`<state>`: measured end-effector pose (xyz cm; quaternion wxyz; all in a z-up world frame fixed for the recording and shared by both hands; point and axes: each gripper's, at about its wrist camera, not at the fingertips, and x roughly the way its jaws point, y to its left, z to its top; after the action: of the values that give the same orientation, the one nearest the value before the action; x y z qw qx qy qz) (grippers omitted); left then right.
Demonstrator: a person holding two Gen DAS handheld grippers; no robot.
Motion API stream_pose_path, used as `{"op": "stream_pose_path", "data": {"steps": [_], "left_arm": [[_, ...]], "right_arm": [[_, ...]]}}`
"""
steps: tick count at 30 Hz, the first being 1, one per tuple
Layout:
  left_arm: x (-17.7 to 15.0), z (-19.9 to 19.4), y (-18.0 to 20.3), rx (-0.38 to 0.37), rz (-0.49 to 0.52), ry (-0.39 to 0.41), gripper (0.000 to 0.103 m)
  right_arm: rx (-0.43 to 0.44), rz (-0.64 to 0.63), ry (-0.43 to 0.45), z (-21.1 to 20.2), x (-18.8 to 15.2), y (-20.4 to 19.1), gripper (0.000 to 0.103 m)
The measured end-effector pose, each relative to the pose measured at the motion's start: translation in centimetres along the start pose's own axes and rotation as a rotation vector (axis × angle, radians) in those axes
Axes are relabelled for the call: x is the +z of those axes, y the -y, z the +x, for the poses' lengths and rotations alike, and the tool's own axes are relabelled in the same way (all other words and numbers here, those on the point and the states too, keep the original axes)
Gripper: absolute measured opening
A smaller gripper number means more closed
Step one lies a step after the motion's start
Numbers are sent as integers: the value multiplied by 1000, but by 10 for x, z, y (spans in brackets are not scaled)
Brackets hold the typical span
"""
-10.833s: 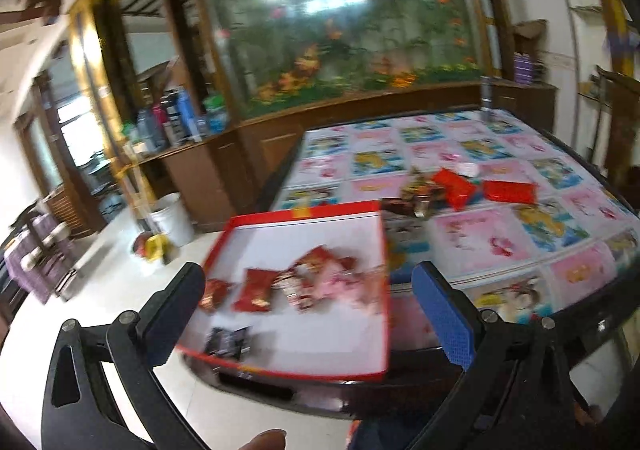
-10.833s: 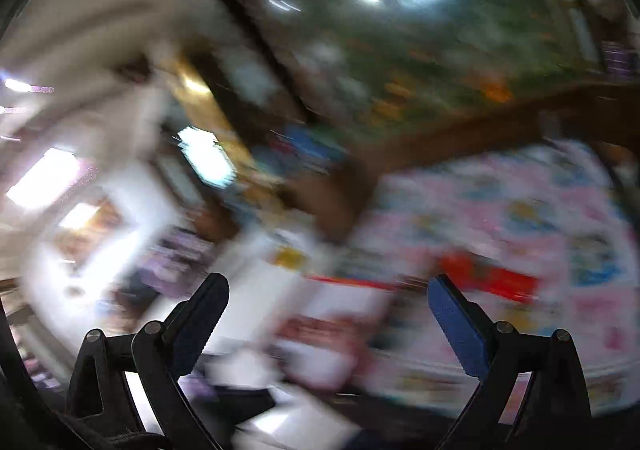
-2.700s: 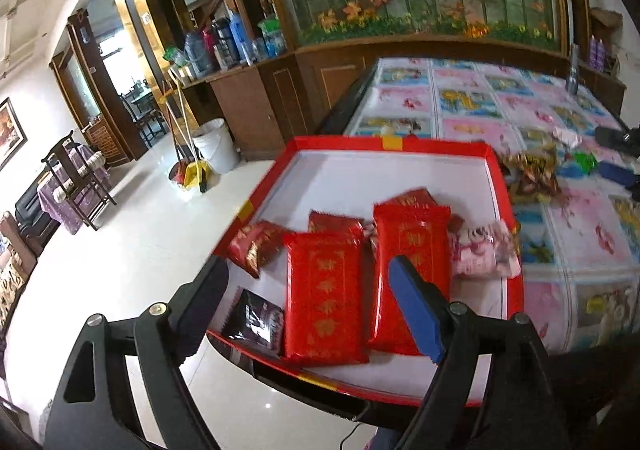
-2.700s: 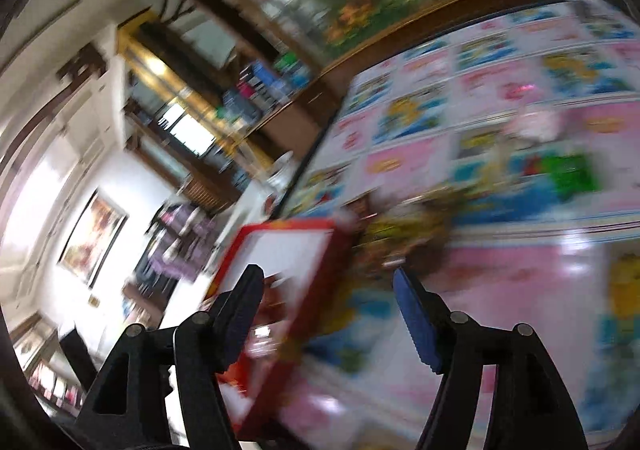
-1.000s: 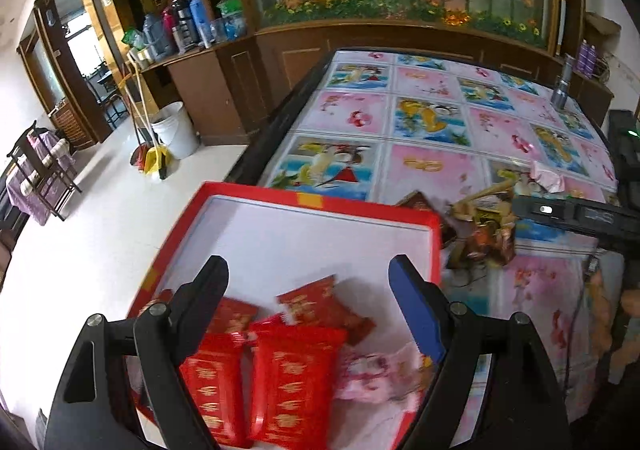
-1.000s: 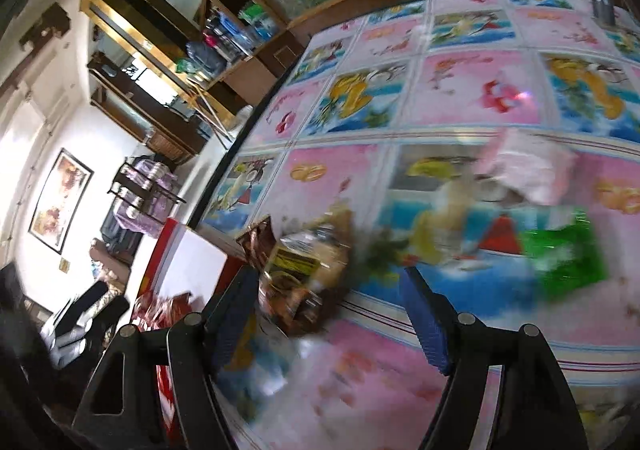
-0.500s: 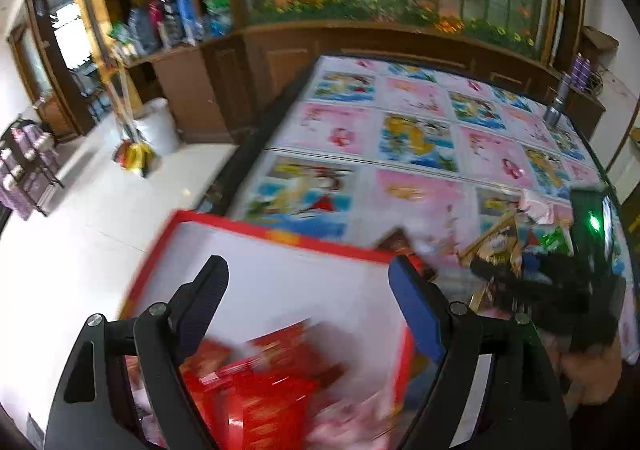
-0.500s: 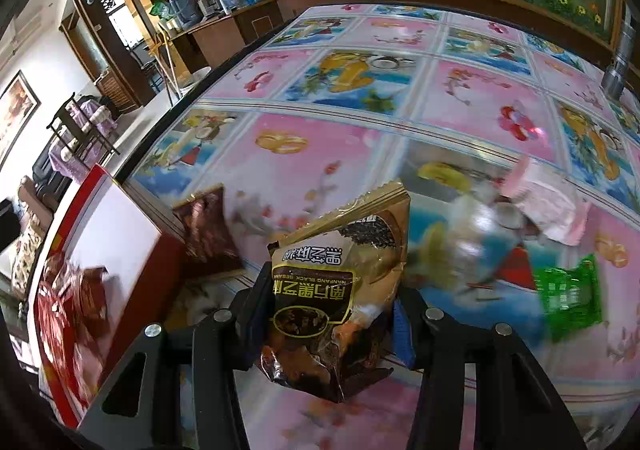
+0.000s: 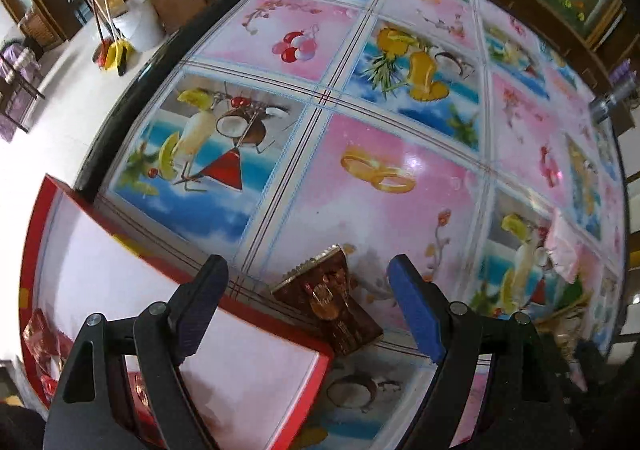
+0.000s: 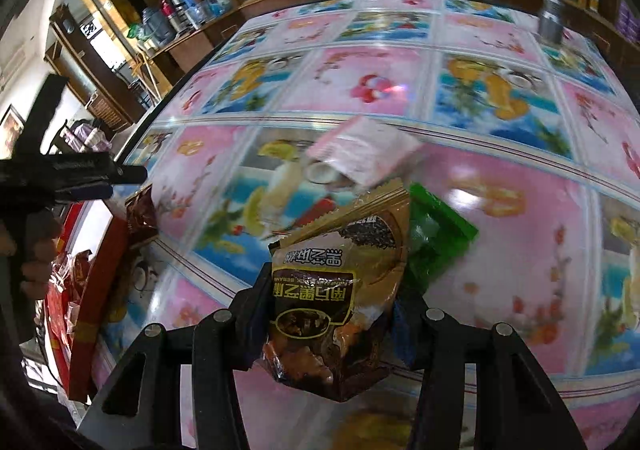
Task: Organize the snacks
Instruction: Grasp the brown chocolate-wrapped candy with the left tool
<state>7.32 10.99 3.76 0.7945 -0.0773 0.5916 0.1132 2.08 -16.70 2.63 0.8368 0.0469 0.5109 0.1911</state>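
Right gripper (image 10: 332,314), bottom centre of its view: jaws have just been closing and now pinch the gold-and-brown sesame snack bag (image 10: 340,290), which stands up between them over the patterned table (image 10: 520,217). Green packet (image 10: 436,238) and pink packet (image 10: 364,153) lie just beyond, centre frame. Left gripper (image 9: 308,306) hangs with jaws wide apart, nothing between the pads, above a small brown packet (image 9: 332,298) lying against the red tray's (image 9: 312,346) rim at lower centre. Step in hand, by my reading: pick-up of loose snacks. Next, likely carry the bag left to the tray; left gripper would need to drop and close on the brown packet.
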Motion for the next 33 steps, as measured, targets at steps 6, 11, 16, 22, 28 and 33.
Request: {"op": "stream_pose_path", "data": {"steps": [6,11,16,22,28,33], "left_arm": [[-4,10,27,-31,84,-58,83],[-22,12,63,-149,193,-94,83],[-47,-8,89,-244,258,-79,83],[-58,-18,65,-215,70,-67,83],[-82,-14,80,-217,15,-81,83],[-70,-4,87,-227,-30,-33,82]], "right_arm": [[20,24,5,-8,0,11,52],[35,41,-4,-8,1,15,52],[40,58,-4,-10,1,21,53],[33,69,-18,-9,1,26,54],[39,72,-17,-8,0,26,55],[54,86,-14,-9,0,28,55]]}}
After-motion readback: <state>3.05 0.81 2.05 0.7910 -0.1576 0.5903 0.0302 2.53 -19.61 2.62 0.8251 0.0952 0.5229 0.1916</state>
